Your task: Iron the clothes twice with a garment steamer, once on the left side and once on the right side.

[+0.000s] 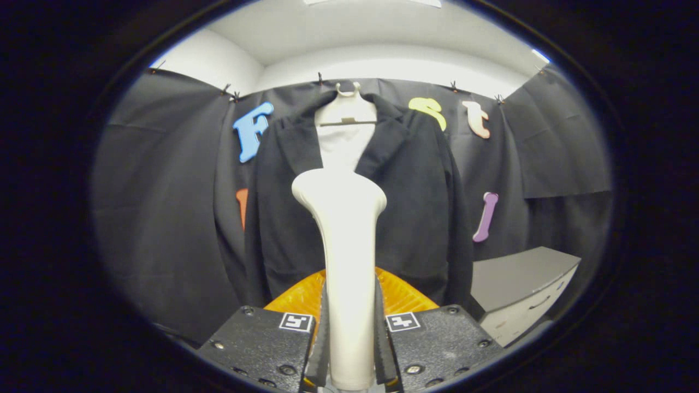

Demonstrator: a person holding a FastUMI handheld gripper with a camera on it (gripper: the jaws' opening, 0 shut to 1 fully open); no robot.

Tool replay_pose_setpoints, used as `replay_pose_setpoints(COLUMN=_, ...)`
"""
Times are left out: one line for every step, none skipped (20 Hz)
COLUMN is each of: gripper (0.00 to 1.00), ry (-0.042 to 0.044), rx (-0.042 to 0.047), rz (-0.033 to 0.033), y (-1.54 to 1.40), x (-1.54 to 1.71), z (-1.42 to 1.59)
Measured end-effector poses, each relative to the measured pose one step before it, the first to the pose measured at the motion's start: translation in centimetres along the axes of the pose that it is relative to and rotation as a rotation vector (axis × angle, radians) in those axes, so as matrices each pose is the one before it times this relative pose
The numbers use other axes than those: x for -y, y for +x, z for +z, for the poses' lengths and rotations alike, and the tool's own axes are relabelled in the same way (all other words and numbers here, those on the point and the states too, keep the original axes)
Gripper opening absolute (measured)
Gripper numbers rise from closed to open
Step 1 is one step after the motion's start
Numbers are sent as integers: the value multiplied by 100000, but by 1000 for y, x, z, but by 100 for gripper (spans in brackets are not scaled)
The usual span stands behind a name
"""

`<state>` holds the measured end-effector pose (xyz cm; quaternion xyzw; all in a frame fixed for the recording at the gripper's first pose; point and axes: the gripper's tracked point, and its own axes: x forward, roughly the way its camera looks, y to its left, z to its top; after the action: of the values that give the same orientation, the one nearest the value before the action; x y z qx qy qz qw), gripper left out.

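Gripper (pixel 349 349): seen from its own camera, closest of everything, with a square marker tag on top of each finger block.
Fingers (pixel 323 338): pressed from both sides onto the handle of the garment steamer, one on the left flank and one on the right, so the handle is pinched firmly between them.
Garment steamer (pixel 344 240): cream-white, standing upright between the fingers and rising beyond them; the handle is slim where it is gripped and widens at the top into a rounded head.
Steamer head: it sits in front of the jacket's chest, over the gap between the lapels; whether it touches the cloth cannot be told.
Orange part (pixel 297 299): a ribbed, translucent orange piece showing on both sides of the handle just past the fingers, low in front of the jacket's hem.
Jacket (pixel 420 218): dark, hanging open-fronted on a hanger, with lapels folded back and both sleeves dropping straight at the sides; it lies directly ahead of the steamer.
Hanger (pixel 348 112): pale, with a bust-like form filling the jacket's neck opening and a hook at the top.
Grey cabinet (pixel 519 295): to the right of the jacket, low, with a flat top and a drawer handle on its front.
Booth wall (pixel 164 218): black cloth behind the jacket, clipped along its upper edge.
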<state>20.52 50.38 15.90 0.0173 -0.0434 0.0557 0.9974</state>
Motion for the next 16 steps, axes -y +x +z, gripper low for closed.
replay_pose_setpoints(gripper=36, ry=478, rx=3286, rz=1362, y=425, x=-754, z=1170)
replay_pose_setpoints(gripper=36, ry=278, rx=3022, rz=1103, y=571, x=-616, z=1170)
replay_pose_setpoints(gripper=36, ry=157, rx=2875, rz=768, y=444, x=-621, z=1133)
replay_pose_setpoints(gripper=36, ry=75, rx=2750, rz=692, y=601, x=-645, z=1005)
replay_pose_setpoints(gripper=36, ry=16, rx=2721, rz=739, y=788, x=-558, z=999)
replay_pose_setpoints(gripper=36, ry=-191, rx=2686, rz=756, y=586, x=-578, z=1274)
replay_pose_setpoints(gripper=36, ry=-426, rx=2031, rz=692, y=744, x=-657, z=879)
replay_pose_setpoints(gripper=36, ry=-102, rx=612, rz=1166, y=936, x=-549, z=158)
replay_pose_setpoints(gripper=36, ry=295, rx=932, rz=1084, y=775, x=-502, z=572)
replay_pose_setpoints(gripper=35, ry=-322, rx=1539, rz=380, y=728, x=-398, z=738)
replay_pose_setpoints(gripper=35, ry=-703, rx=2028, rz=59, y=737, x=-351, z=810)
replay_pose_setpoints(gripper=35, ry=-993, rx=1959, rz=278, y=782, x=-380, z=701)
replay_pose_setpoints(gripper=35, ry=-840, rx=2150, rz=368, y=615, x=-493, z=662)
replay_pose_setpoints(gripper=35, ry=-1713, rx=2093, rz=-102, y=707, x=-387, z=498)
replay_pose_setpoints(gripper=35, ry=-2179, rx=2132, rz=-939, y=499, x=-239, z=533)
replay_pose_setpoints(gripper=36, ry=-2633, rx=1503, rz=-935, y=423, x=-171, z=255)
